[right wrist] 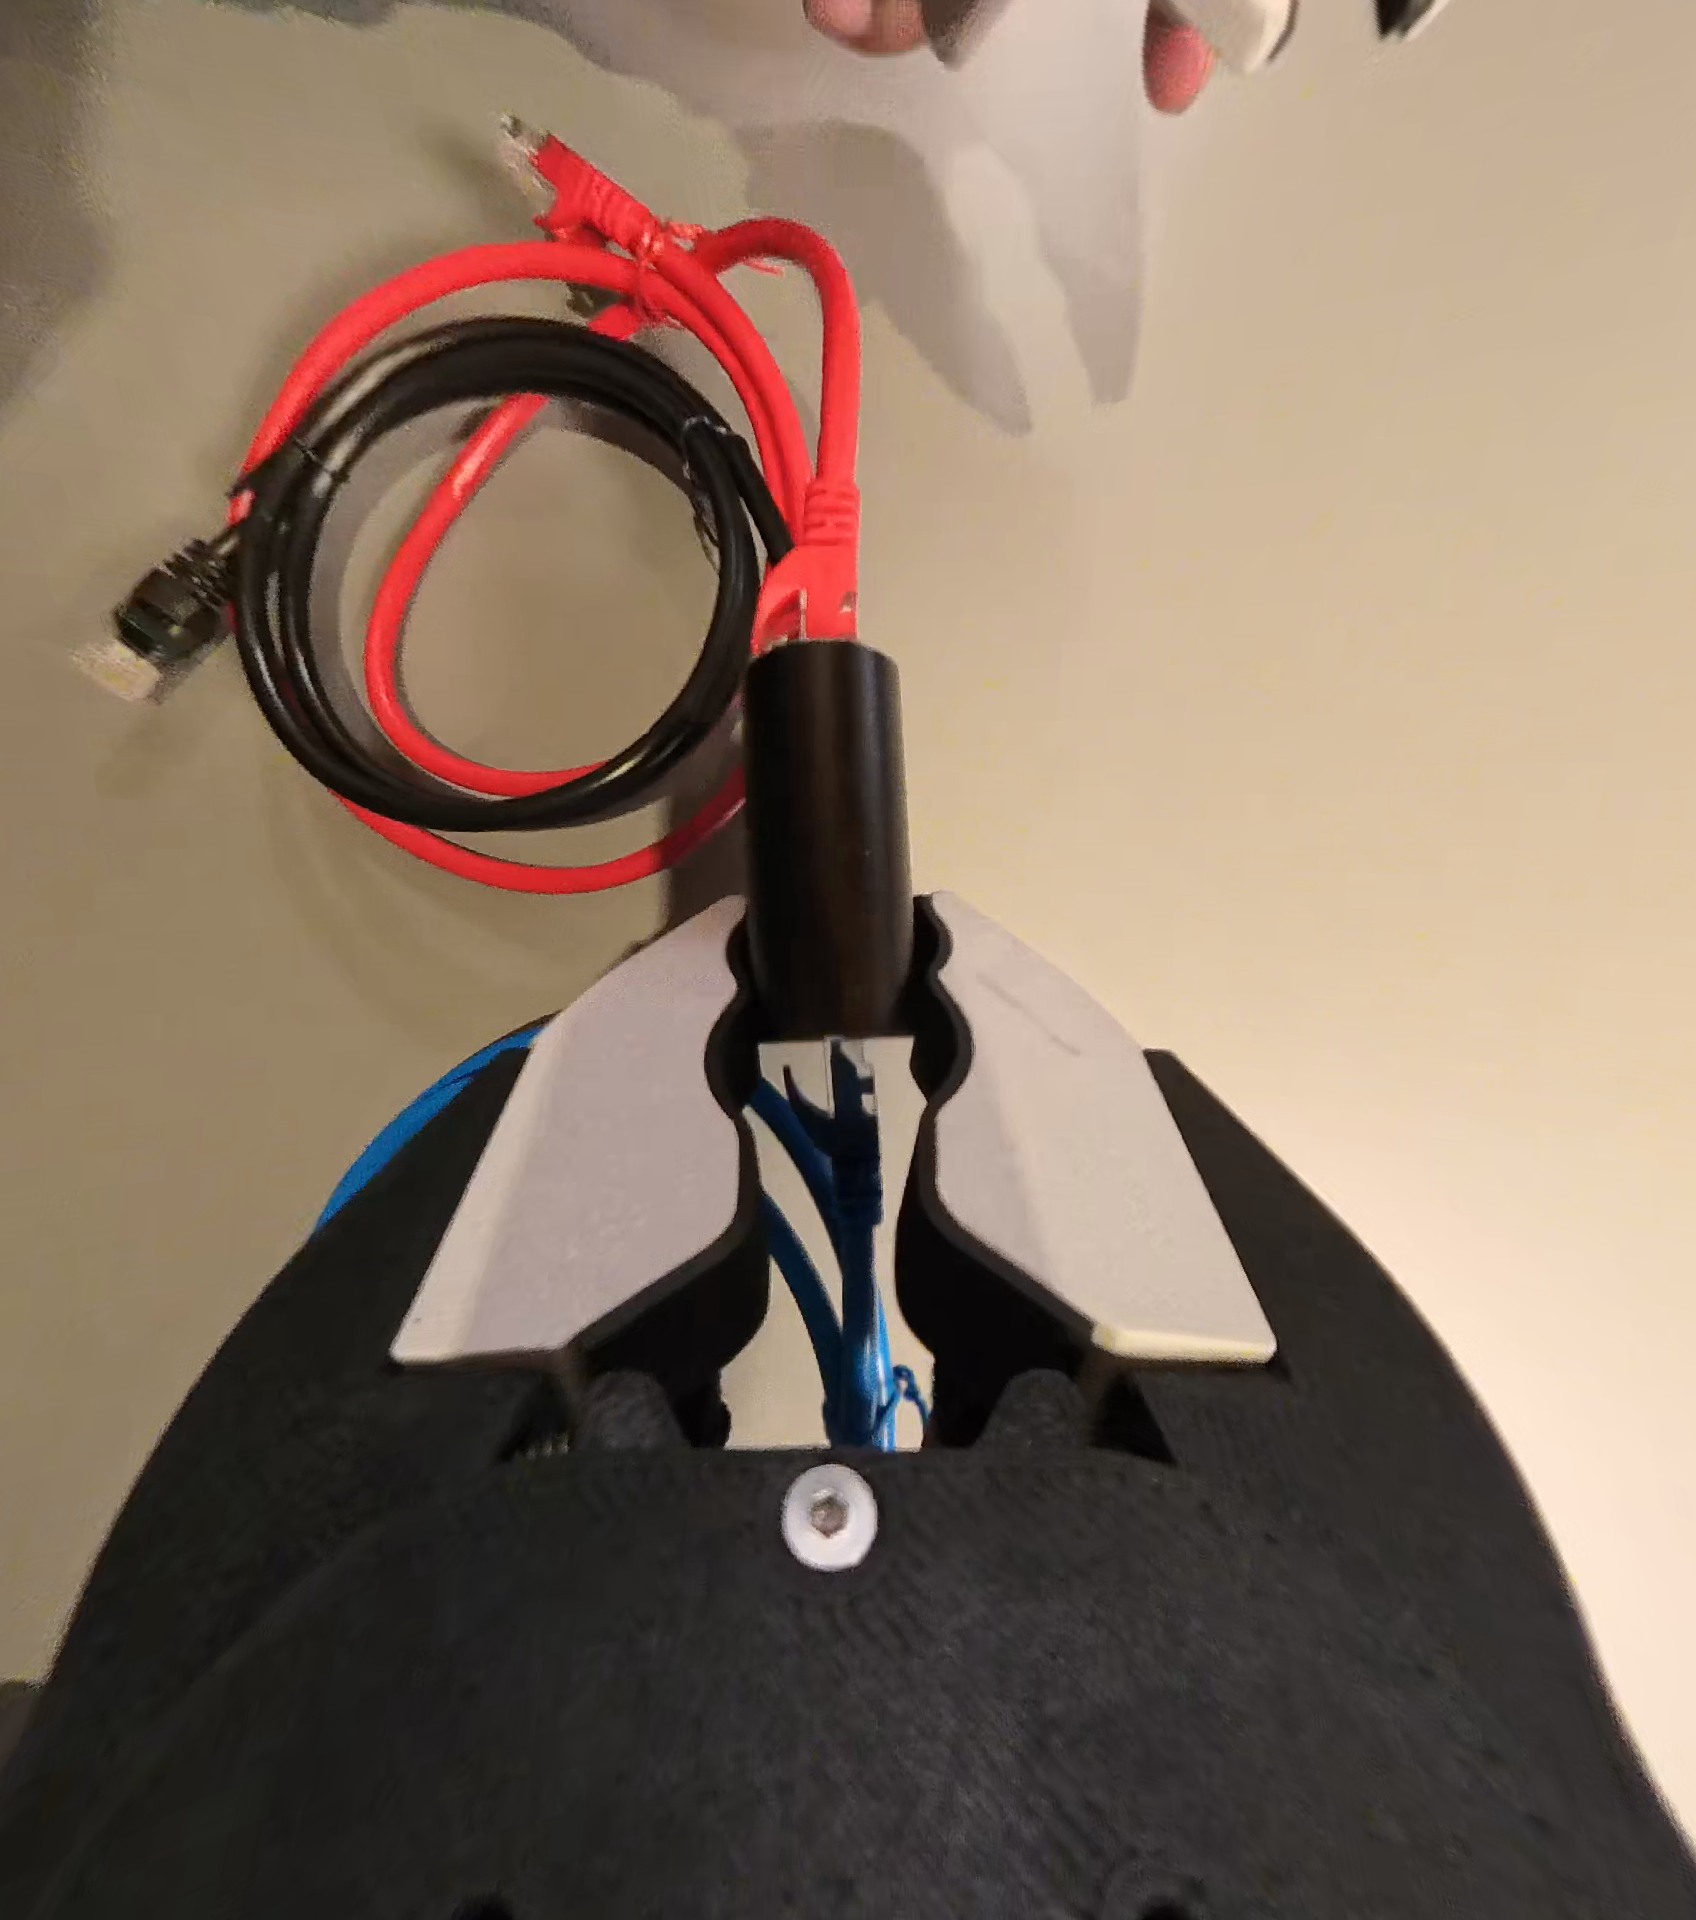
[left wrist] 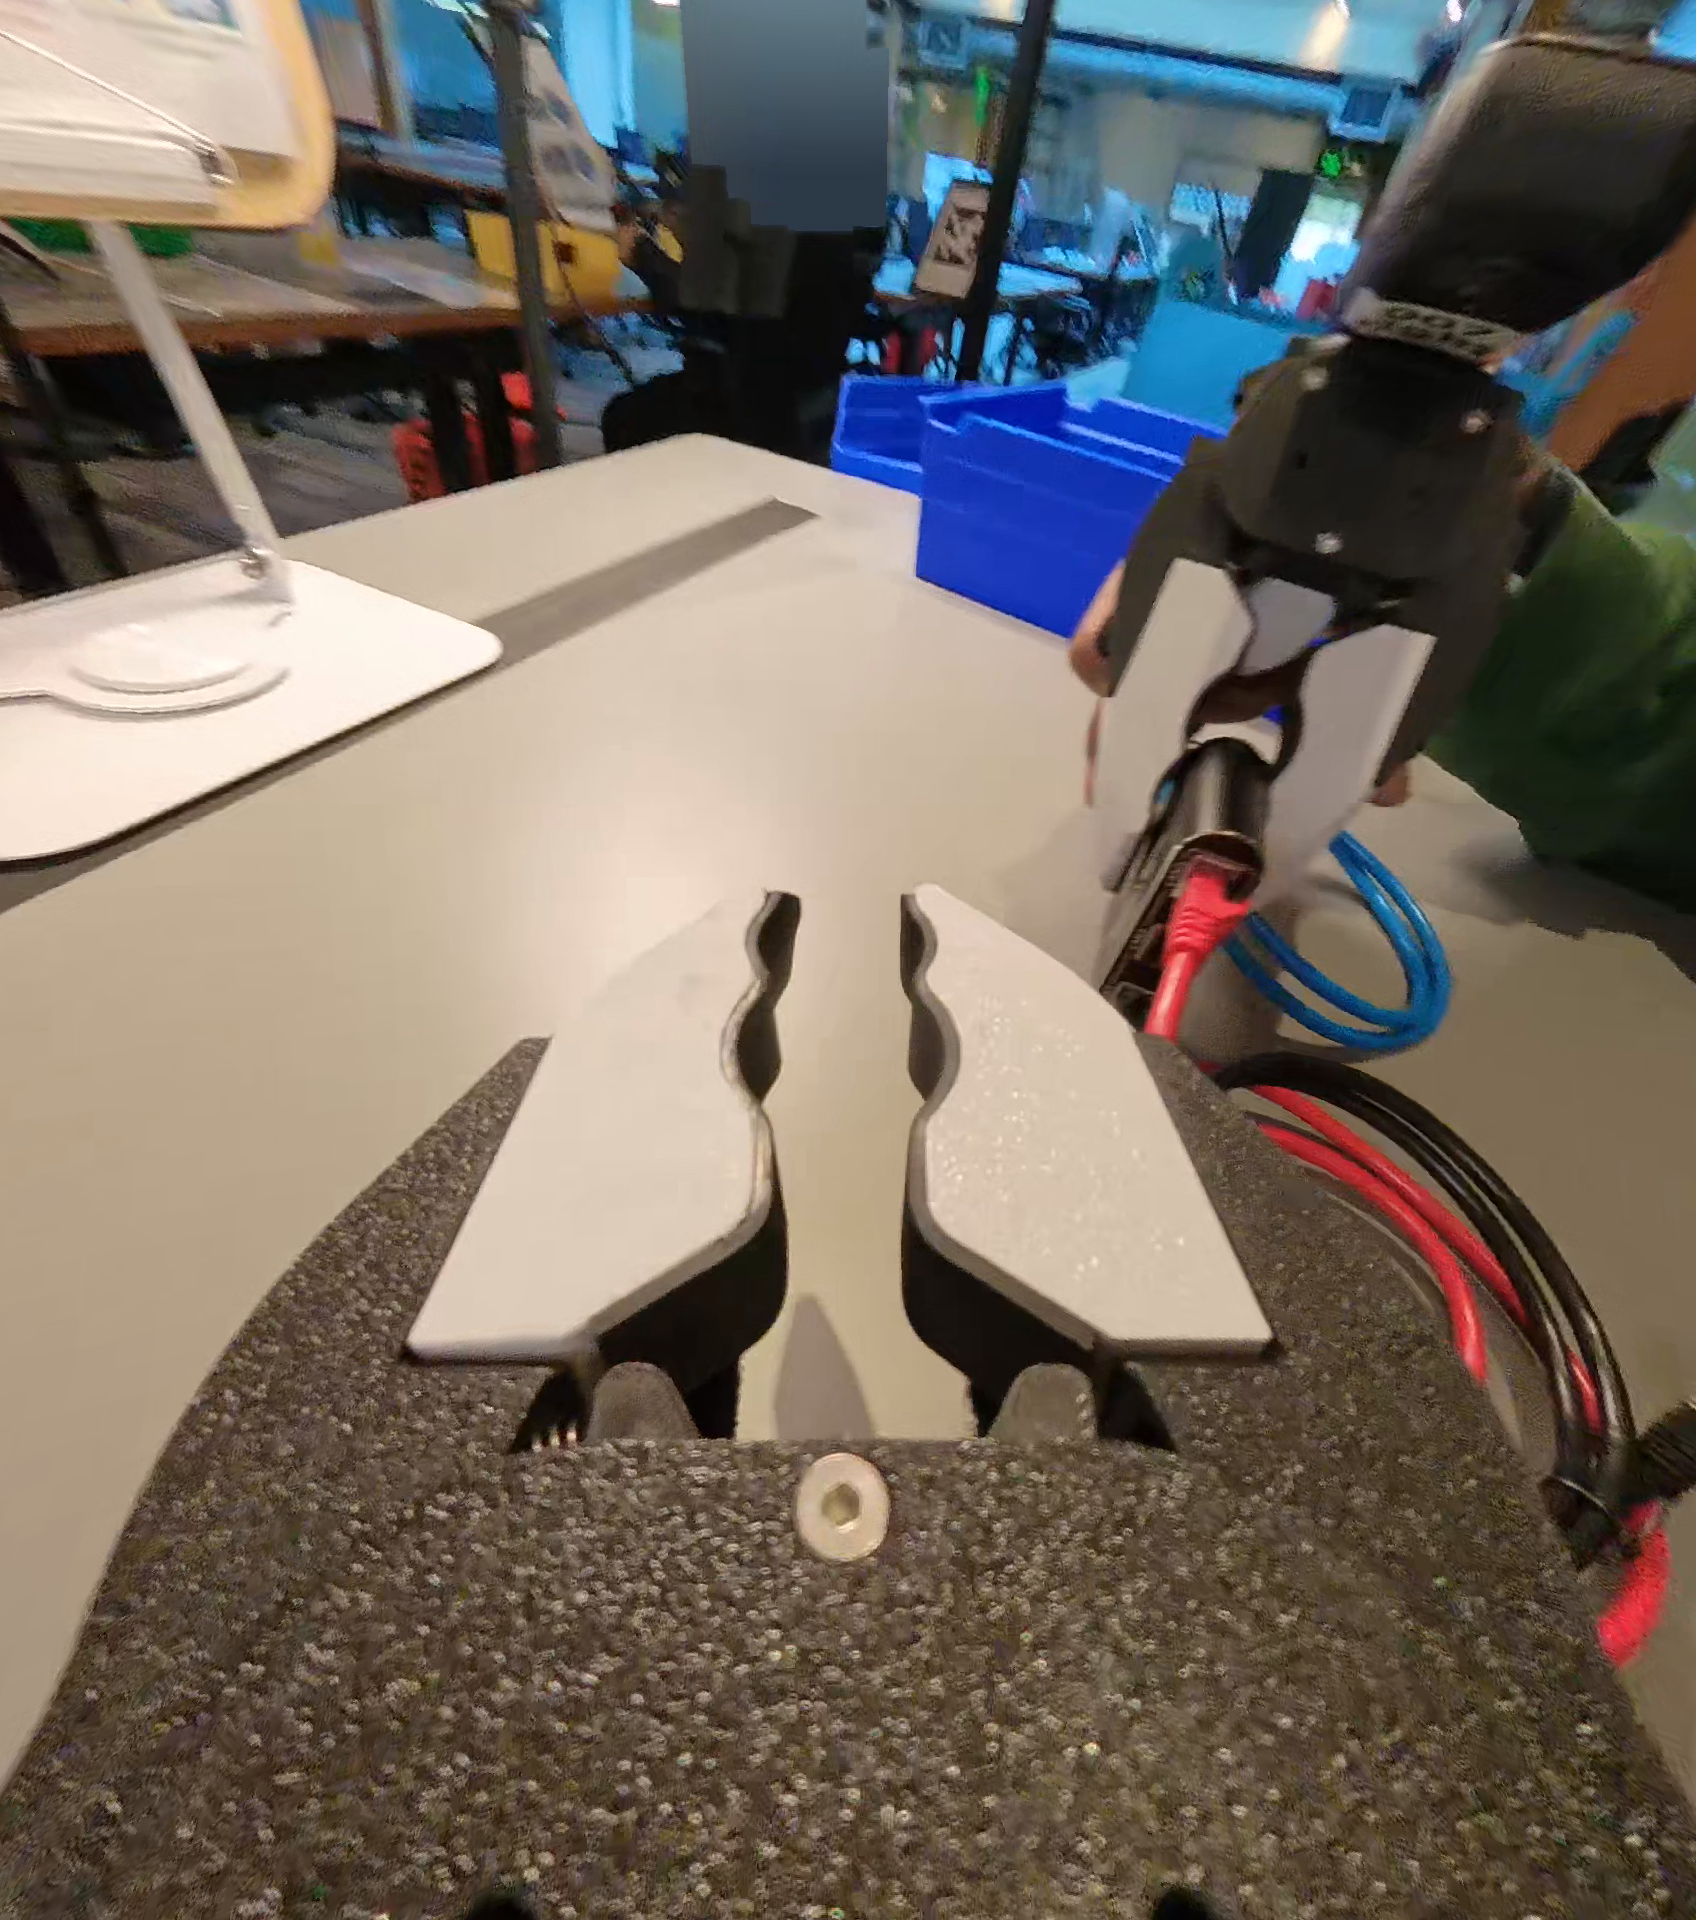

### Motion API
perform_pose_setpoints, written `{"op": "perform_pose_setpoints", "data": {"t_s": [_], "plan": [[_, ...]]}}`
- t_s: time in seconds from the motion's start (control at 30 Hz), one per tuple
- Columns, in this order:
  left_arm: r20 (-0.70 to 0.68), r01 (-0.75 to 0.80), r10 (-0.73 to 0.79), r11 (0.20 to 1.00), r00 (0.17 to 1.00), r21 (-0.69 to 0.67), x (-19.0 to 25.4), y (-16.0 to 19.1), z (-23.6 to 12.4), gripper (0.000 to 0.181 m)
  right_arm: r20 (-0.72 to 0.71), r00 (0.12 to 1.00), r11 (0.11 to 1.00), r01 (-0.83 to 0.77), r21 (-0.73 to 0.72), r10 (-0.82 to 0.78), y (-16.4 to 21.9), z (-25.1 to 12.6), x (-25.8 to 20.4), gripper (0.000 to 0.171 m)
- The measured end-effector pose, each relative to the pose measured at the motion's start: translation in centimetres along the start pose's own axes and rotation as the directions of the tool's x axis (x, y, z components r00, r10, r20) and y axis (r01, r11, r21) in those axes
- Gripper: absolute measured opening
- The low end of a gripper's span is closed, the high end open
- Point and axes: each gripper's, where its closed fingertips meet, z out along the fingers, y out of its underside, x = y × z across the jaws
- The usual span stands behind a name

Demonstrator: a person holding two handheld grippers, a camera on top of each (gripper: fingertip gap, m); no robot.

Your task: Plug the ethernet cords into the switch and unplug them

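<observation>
My right gripper [right wrist: 828,935] is shut on a small black switch [right wrist: 823,821] and holds it on end over the grey table. A red ethernet plug [right wrist: 828,561] sits in the switch's far end. The red cord [right wrist: 408,623] loops with a black cord [right wrist: 532,343] on the table; their free plugs [right wrist: 163,608] lie loose. A blue cord [right wrist: 859,1299] runs under the gripper. My left gripper [left wrist: 849,914] is open and empty, left of the switch [left wrist: 1228,774], the red plug [left wrist: 1213,904] and the right gripper [left wrist: 1208,821].
A white stand base [left wrist: 148,686] sits at the left of the table [left wrist: 615,831]. Blue bins [left wrist: 1031,499] stand at the far edge. The blue cord's loops [left wrist: 1384,977] lie behind the switch. A green sleeve [left wrist: 1654,727] reaches in from the right. The left gripper's tips are roughly 12 cm from the right gripper's.
</observation>
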Motion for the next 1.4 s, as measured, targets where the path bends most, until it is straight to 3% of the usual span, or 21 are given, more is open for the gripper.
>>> {"op": "perform_pose_setpoints", "data": {"t_s": [0.27, 0.47, 0.63, 0.77, 0.87, 1.0, 1.17, 1.27, 1.4], "plan": [[0.054, 0.051, -0.053, 0.998, 0.997, 0.037, -1.7, 0.7, 0.0, 0.019, -0.141, 0.99, 0.997, -0.011, 0.07, 0.02, -0.8, -5.0, 1.5, 0.025], [0.062, 0.019, -0.021, 0.999, 0.998, 0.037, -1.4, 0.6, 0.1, 0.019, -0.405, 0.899, 0.976, -0.088, 0.201, 0.165, -0.1, -13.5, 4.1, 0.025], [0.065, 0.002, -0.004, 1.0, 0.998, 0.029, -1.1, 0.7, 0.3, 0.017, -0.625, 0.632, 0.871, -0.181, 0.456, 0.459, 3.0, -25.6, 6.8, 0.026], [0.065, -0.017, 0.016, 1.0, 0.998, 0.009, -0.8, 0.9, 0.5, 0.016, -0.683, 0.329, 0.756, -0.208, 0.621, 0.652, 9.4, -35.1, 7.2, 0.026], [0.066, -0.029, 0.029, 1.0, 0.997, -0.002, -0.7, 1.1, 0.6, 0.015, -0.668, 0.177, 0.69, -0.231, 0.686, 0.723, 14.9, -38.8, 6.4, 0.026], [0.07, -0.033, 0.033, 0.999, 0.997, -0.006, -0.7, 1.1, 0.7, 0.015, -0.585, 0.027, 0.562, -0.317, 0.764, 0.811, 22.7, -39.0, 5.4, 0.026], [0.07, -0.034, 0.034, 0.999, 0.997, -0.007, -0.6, 1.1, 0.8, 0.014, -0.483, -0.109, 0.377, -0.488, 0.787, 0.869, 31.5, -34.3, 4.8, 0.026], [0.07, -0.044, 0.045, 0.999, 0.997, -0.015, -0.4, 1.2, 0.9, 0.014, -0.478, -0.151, 0.329, -0.549, 0.769, 0.865, 33.9, -32.2, 5.0, 0.026], [0.064, -0.065, 0.067, 0.997, 0.996, -0.032, -0.1, 1.4, 1.1, 0.015, -0.528, -0.149, 0.367, -0.564, 0.74, 0.836, 34.0, -32.3, 5.1, 0.033]]}}
